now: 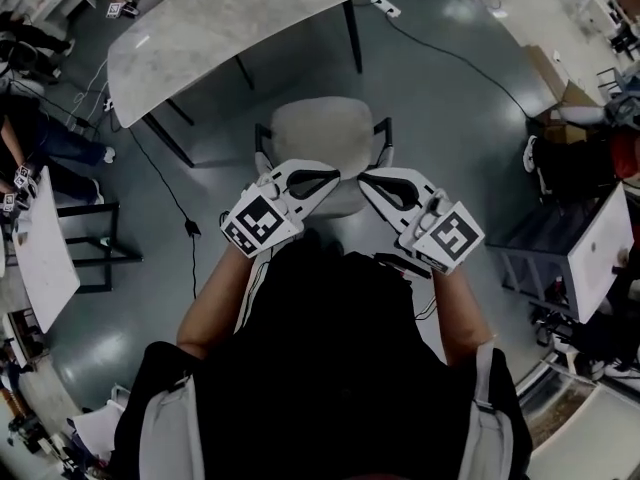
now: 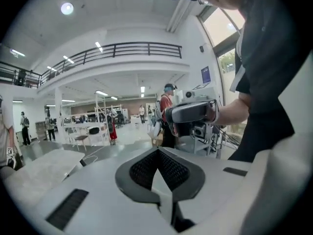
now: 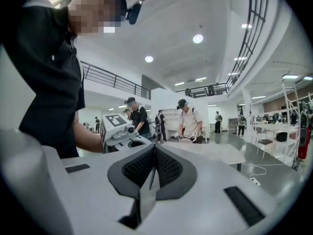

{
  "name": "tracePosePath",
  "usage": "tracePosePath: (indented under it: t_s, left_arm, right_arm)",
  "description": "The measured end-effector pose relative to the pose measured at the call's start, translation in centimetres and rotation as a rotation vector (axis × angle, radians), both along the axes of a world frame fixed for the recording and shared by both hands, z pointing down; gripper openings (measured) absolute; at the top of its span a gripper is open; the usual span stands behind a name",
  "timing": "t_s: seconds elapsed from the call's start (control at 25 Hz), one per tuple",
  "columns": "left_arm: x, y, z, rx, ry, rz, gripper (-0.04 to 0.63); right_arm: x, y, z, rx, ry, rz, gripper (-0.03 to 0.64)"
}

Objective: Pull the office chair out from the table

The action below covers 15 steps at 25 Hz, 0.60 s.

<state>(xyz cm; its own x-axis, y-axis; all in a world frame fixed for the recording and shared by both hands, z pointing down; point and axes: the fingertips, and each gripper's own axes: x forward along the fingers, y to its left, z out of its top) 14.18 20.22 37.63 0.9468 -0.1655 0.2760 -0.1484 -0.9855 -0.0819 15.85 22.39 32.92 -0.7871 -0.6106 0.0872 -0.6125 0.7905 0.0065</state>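
The office chair (image 1: 322, 138), with a light seat and dark armrests, stands on the floor a little way out from the marble-topped table (image 1: 215, 23). Both grippers are held up in front of my chest, above the chair and not touching it. My left gripper (image 1: 335, 176) is shut with nothing between its pads (image 2: 157, 153). My right gripper (image 1: 362, 180) is shut and empty too, its tips (image 3: 154, 148) meeting. The two grippers point toward each other, tips nearly touching. Each gripper view looks level across the hall and shows the other gripper (image 2: 193, 112) (image 3: 117, 129).
A black cable (image 1: 180, 203) runs across the grey floor left of the chair. A white panel (image 1: 40, 253) on a dark frame stands at the left, a white cabinet (image 1: 600, 248) and shelving at the right. Several people stand in the hall (image 3: 190, 121).
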Motion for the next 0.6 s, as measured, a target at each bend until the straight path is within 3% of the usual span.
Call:
tracePosePath:
  t_s: [0.16, 0.24, 0.48, 0.6]
  left_arm:
    - [0.0, 0.9, -5.5, -0.03, 0.178, 0.018, 0.012]
    - [0.3, 1.3, -7.4, -0.039, 0.229, 0.036, 0.012]
    - [0.7, 3.2, -8.2, -0.072, 0.313, 0.108, 0.012]
    - [0.8, 4.4, -7.3, -0.084, 0.298, 0.143, 0.012]
  right_arm:
    - [1.1, 1.0, -2.8, 0.035, -0.035, 0.03, 0.02]
    - [1.8, 1.7, -3.6, 0.035, -0.059, 0.038, 0.02]
    - [2.9, 3.0, -2.7, -0.015, -0.122, 0.05, 0.019]
    - [3.0, 3.4, -2.1, -0.024, -0.149, 0.047, 0.018]
